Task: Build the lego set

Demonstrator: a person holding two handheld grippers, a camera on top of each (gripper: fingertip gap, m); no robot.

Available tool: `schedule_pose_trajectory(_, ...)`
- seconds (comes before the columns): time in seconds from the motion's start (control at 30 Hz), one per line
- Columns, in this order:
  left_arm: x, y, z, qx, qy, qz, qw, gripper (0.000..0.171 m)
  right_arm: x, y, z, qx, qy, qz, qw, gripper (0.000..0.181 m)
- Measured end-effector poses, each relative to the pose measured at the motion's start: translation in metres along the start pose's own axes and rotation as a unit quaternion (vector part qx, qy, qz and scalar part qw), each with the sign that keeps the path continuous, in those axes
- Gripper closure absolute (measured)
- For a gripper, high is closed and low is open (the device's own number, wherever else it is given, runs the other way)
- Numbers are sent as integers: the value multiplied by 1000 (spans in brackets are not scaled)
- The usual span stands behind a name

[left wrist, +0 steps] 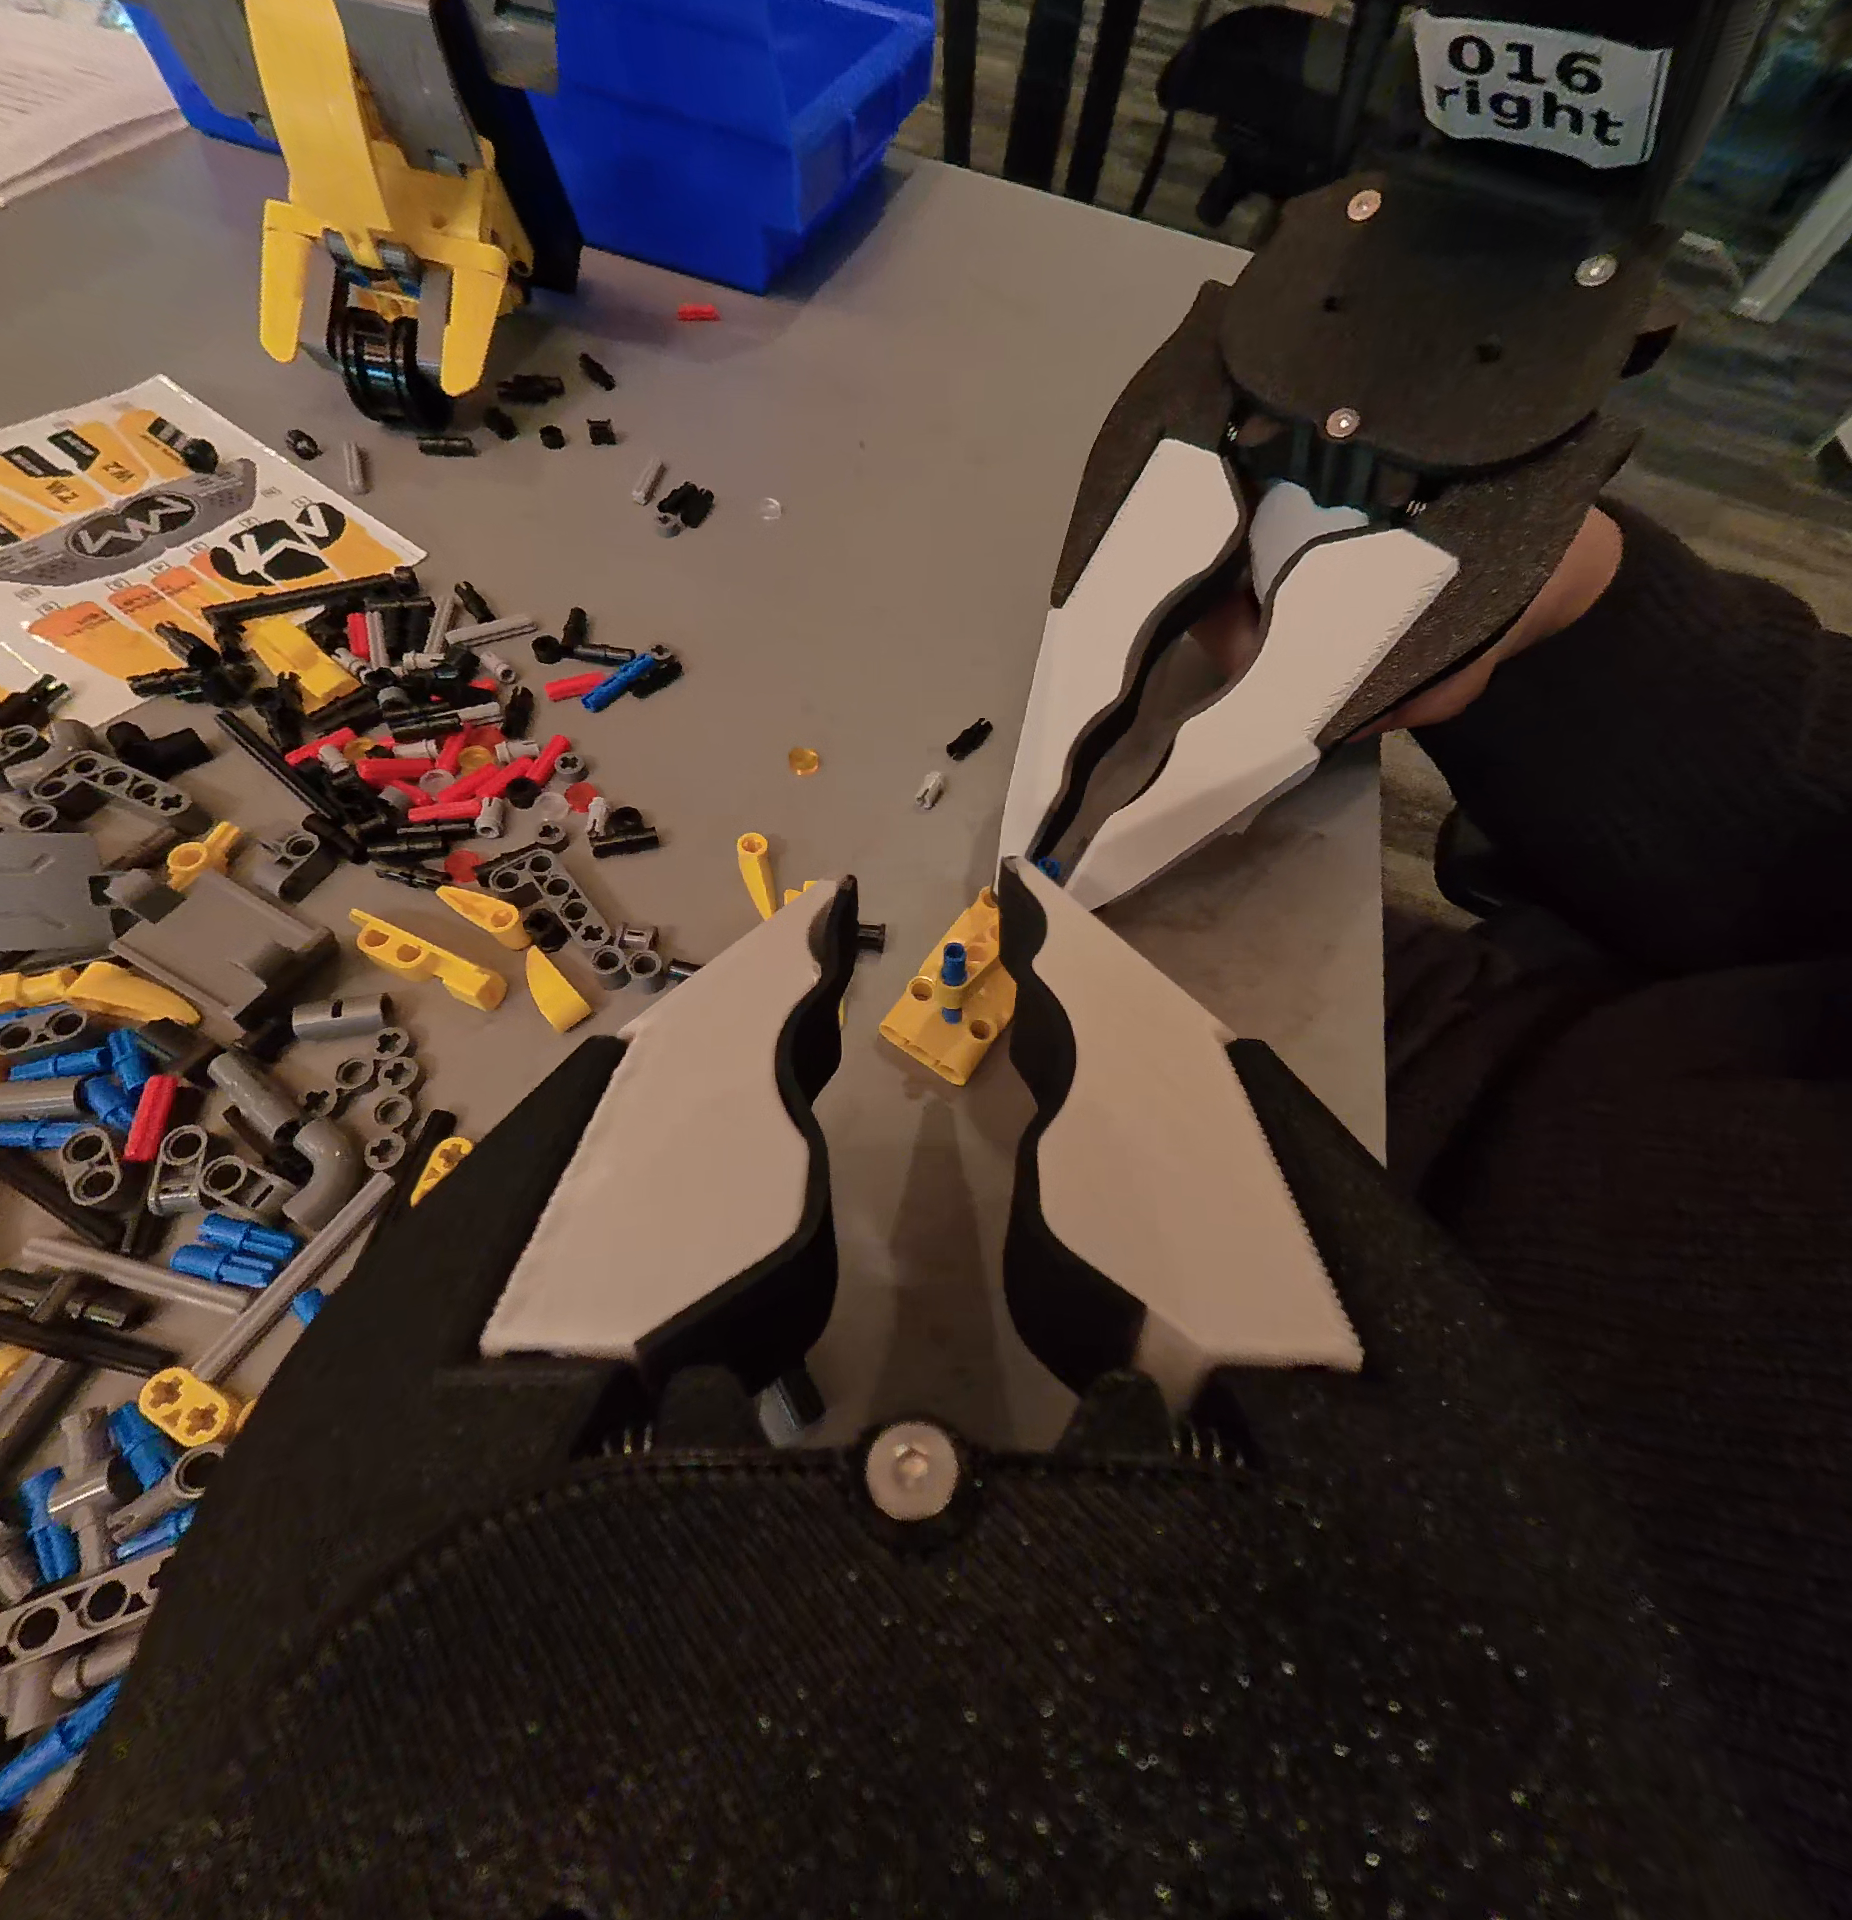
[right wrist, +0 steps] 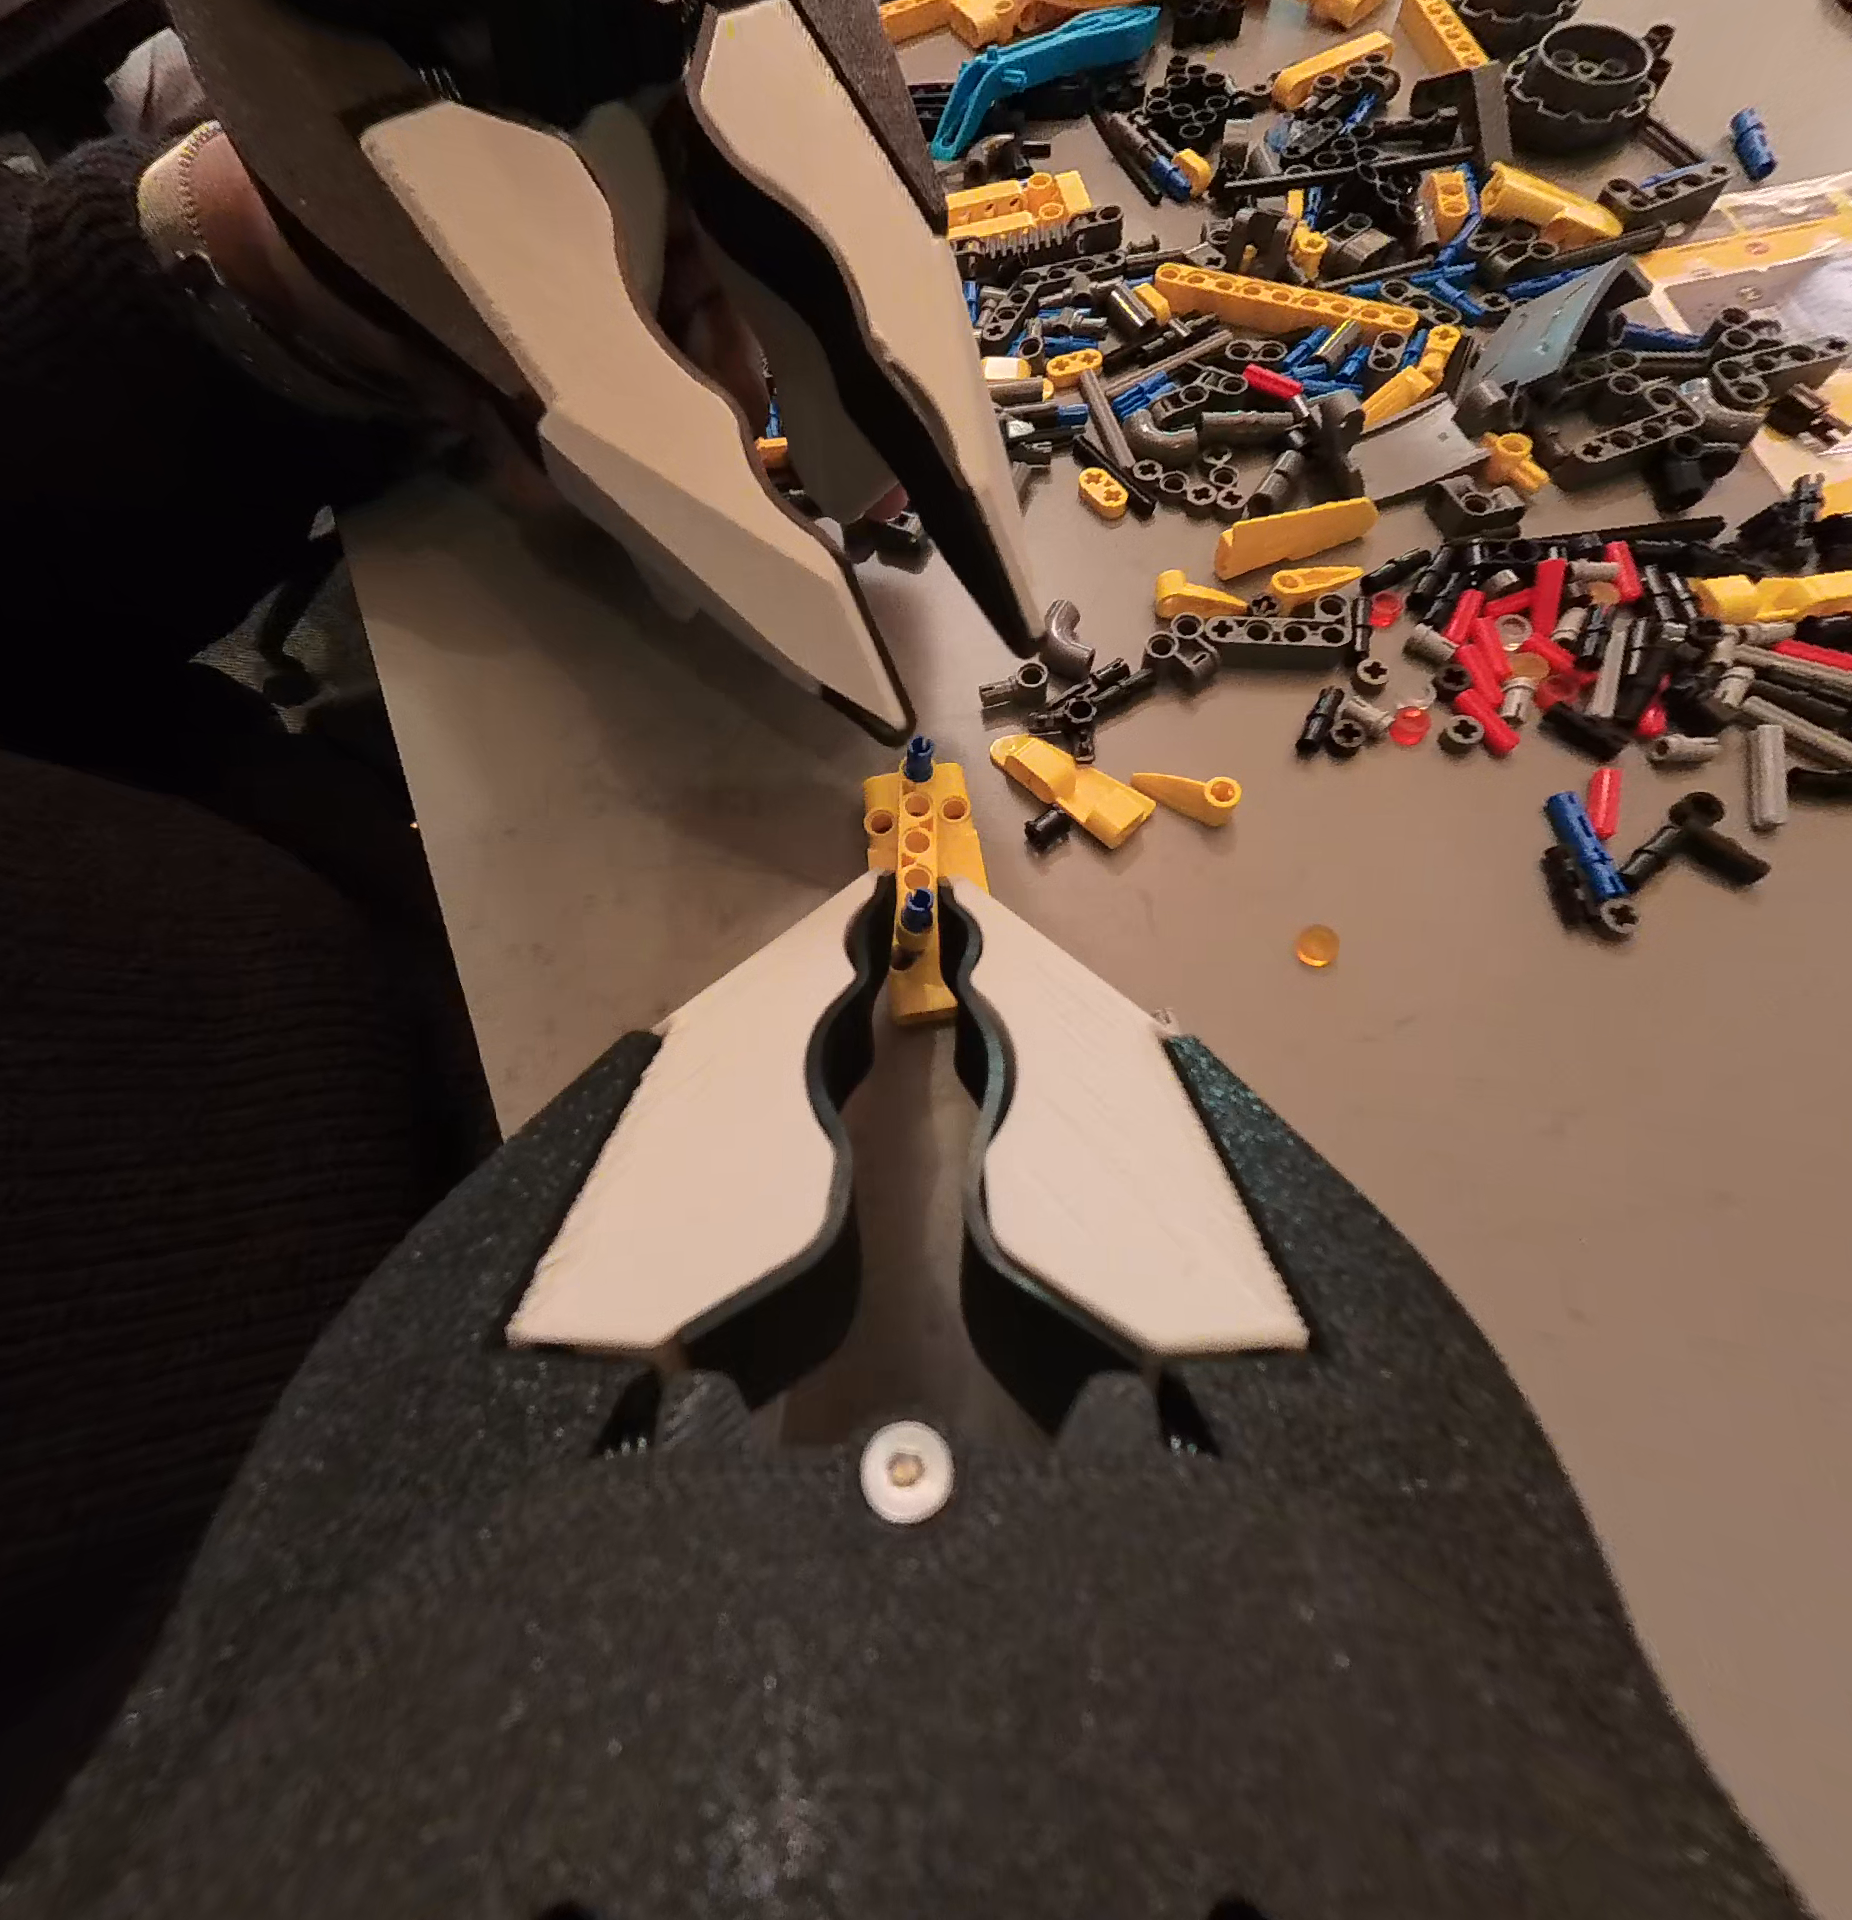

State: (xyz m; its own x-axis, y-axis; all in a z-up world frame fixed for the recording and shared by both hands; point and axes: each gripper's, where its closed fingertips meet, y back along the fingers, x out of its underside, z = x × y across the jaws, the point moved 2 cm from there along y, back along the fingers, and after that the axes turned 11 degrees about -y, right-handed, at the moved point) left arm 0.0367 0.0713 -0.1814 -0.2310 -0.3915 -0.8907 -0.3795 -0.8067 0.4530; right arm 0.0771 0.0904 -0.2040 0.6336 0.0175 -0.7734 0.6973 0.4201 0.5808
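Note:
A small yellow lego assembly (left wrist: 948, 1023) with blue pins stuck through it lies near the table's edge. My right gripper (right wrist: 922, 888) is shut on its near end, with one blue pin (right wrist: 915, 906) standing between the fingertips. In the left wrist view the right gripper (left wrist: 1052, 878) comes down from the upper right onto the piece. My left gripper (left wrist: 930, 883) is open and empty. Its right finger (left wrist: 1109, 1091) lies against the assembly's side. In the right wrist view the left gripper (right wrist: 963, 686) hangs open just beyond the piece's far blue pin (right wrist: 919, 753).
A wide pile of loose lego parts (left wrist: 226, 987) covers the table's left side and also shows in the right wrist view (right wrist: 1421, 364). A sticker sheet (left wrist: 153, 530), a partly built yellow model (left wrist: 382, 208) and a blue bin (left wrist: 735, 135) stand behind. The table edge (left wrist: 1379, 935) is close. The grippers are tip to tip, or close to it. From either gripper's tips it is about 25 centimetres to the partly built yellow model (left wrist: 382, 208).

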Motion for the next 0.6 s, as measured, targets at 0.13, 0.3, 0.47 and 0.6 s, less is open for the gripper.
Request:
schedule_pose_trajectory(0.13,6,-6,2,-22,-33,39,998,139,0,0,2,-4,7,1,1000,174)
schedule_pose_trajectory(0.3,-2,4,43,-201,-240,176,933,134,0,-1,3,-5,10,2,1000,174)
schedule_pose_trajectory(0.47,-6,0,57,-274,-292,197,895,133,0,-1,3,-6,9,2,1000,174)
schedule_pose_trajectory(0.6,3,9,63,-305,-329,247,859,133,0,-1,3,10,24,-1,1000,174)
